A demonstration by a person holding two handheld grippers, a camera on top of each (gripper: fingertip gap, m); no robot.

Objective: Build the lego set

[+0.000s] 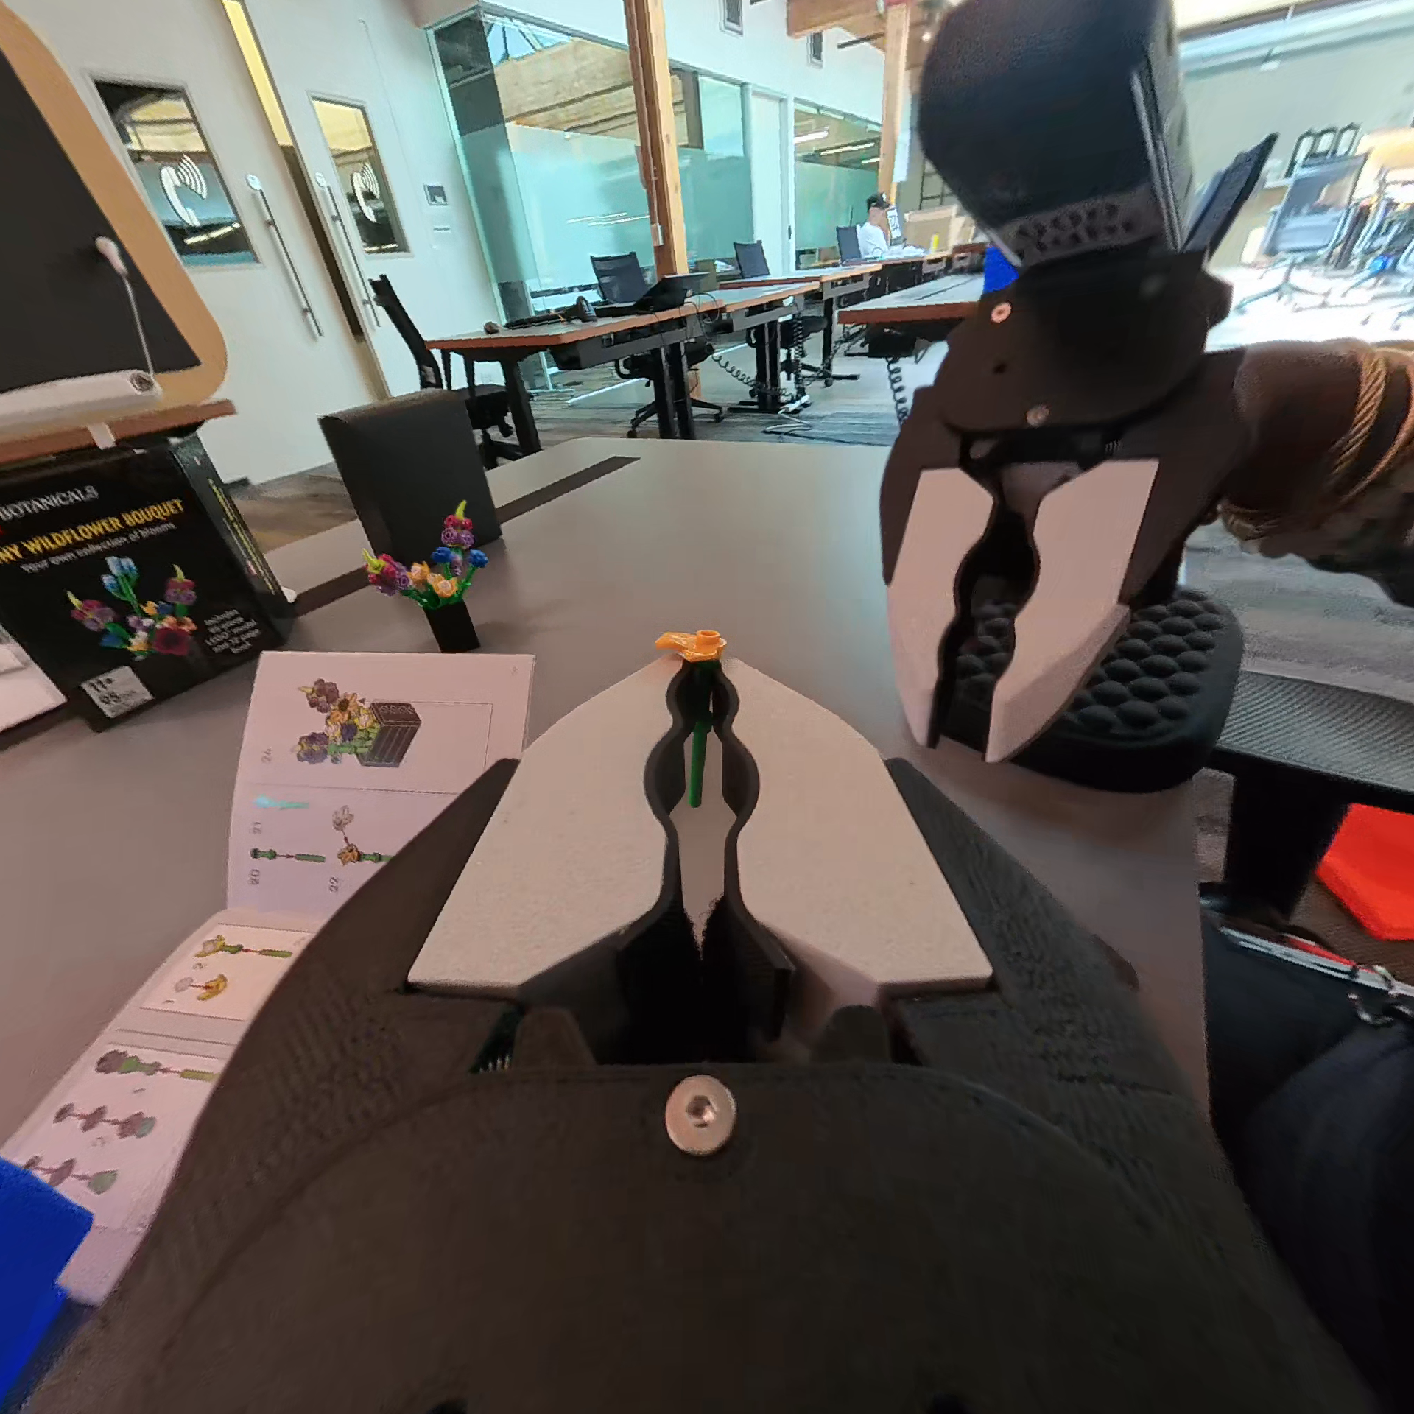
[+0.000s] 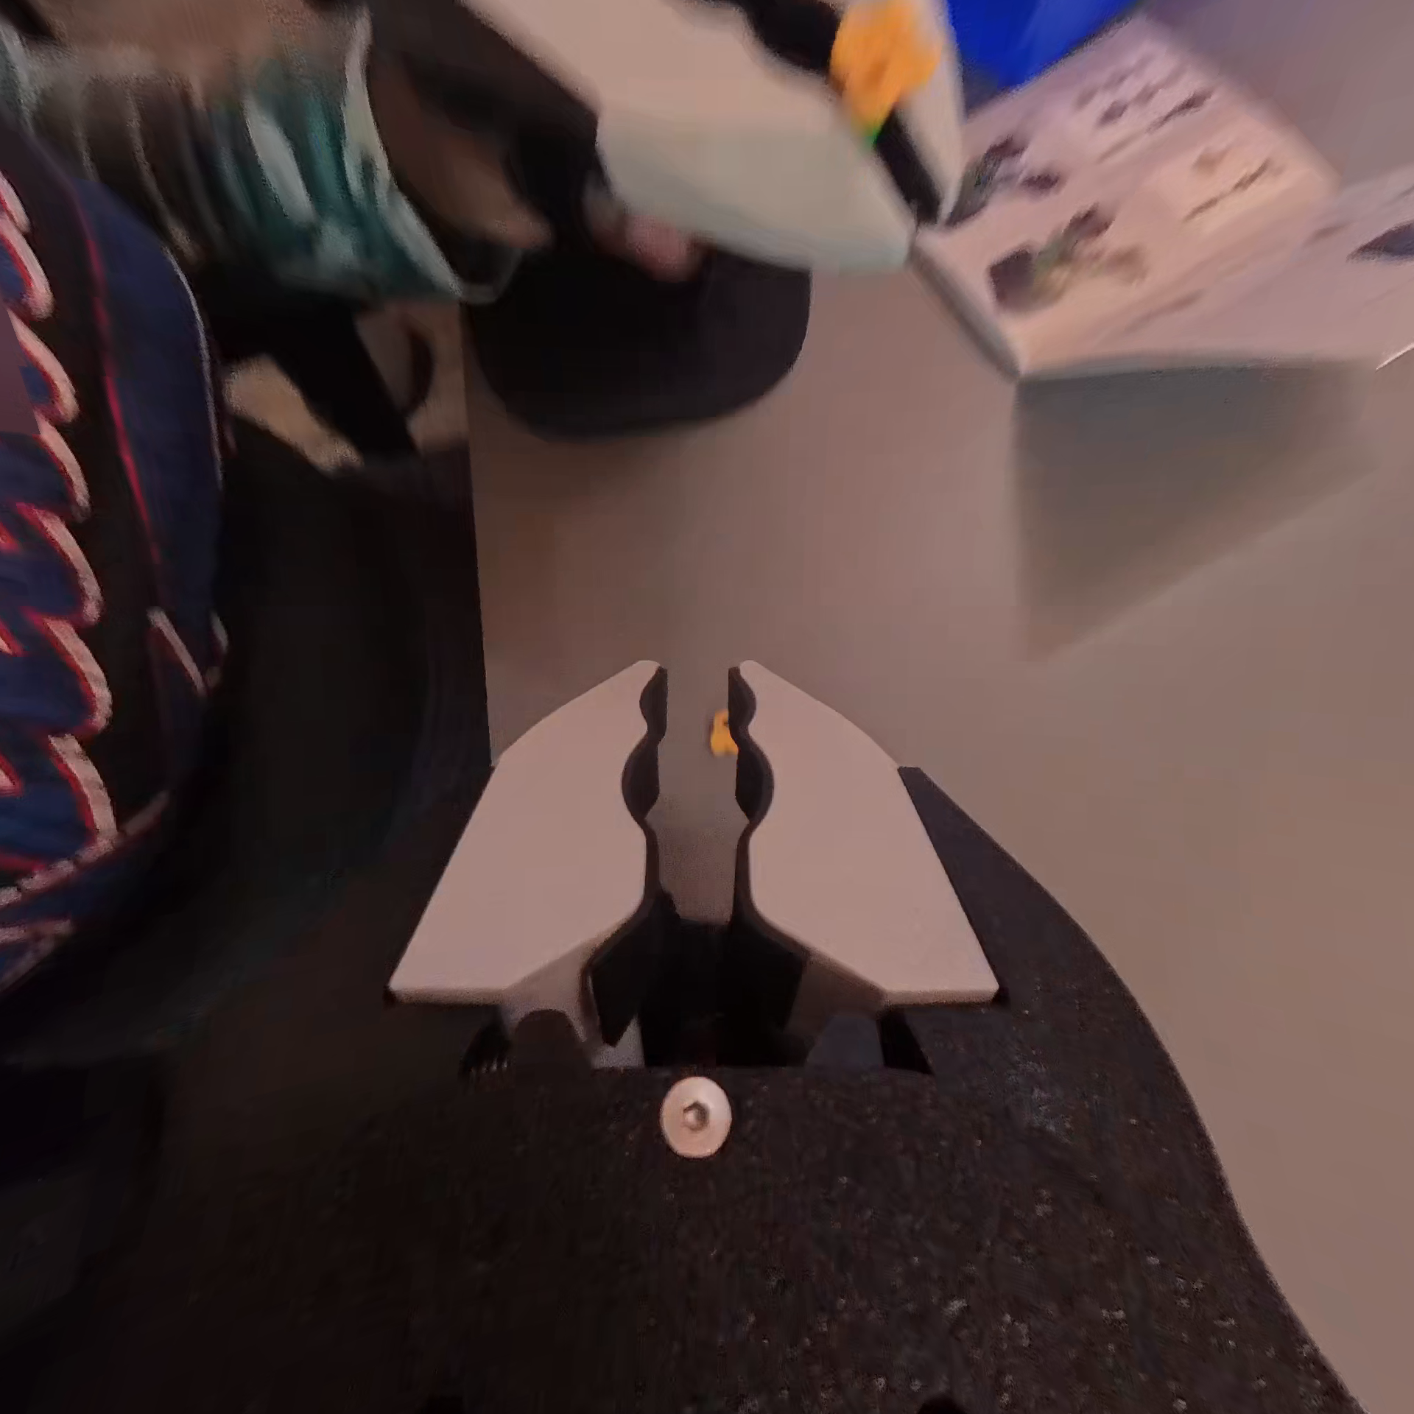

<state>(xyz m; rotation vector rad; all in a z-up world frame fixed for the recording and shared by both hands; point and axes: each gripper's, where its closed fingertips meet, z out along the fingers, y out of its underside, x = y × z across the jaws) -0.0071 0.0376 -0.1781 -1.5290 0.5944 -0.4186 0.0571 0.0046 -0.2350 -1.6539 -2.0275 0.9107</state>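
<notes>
My left gripper (image 1: 700, 666) is shut on a thin green stem (image 1: 698, 754), which runs back between the fingers. An orange flower piece (image 1: 692, 645) sits on the stem's end just past the fingertips, above the grey table (image 1: 689, 528). My right gripper (image 1: 962, 754) points down at the table's right edge, its jaws slightly apart. In the right wrist view this gripper (image 2: 696, 673) is narrowly open over the table, with a small orange piece (image 2: 719, 741) by the inner side of its right finger. I cannot tell whether the piece lies on the table or touches the finger. The left gripper's orange flower (image 2: 884, 57) shows blurred at the top.
A built flower bouquet in a black vase (image 1: 440, 581) stands at the back left, beside the set's black box (image 1: 130, 589). The open instruction booklet (image 1: 367, 765) lies to the left. A black mesh chair seat (image 1: 1140, 689) is under the right gripper. A blue object (image 1: 30, 1262) is at the lower left. Some 9 cm of space lies between my two pairs of fingers. The right gripper is farther from the blue object (image 1: 30, 1262), some 25 cm, than the left, some 20 cm.
</notes>
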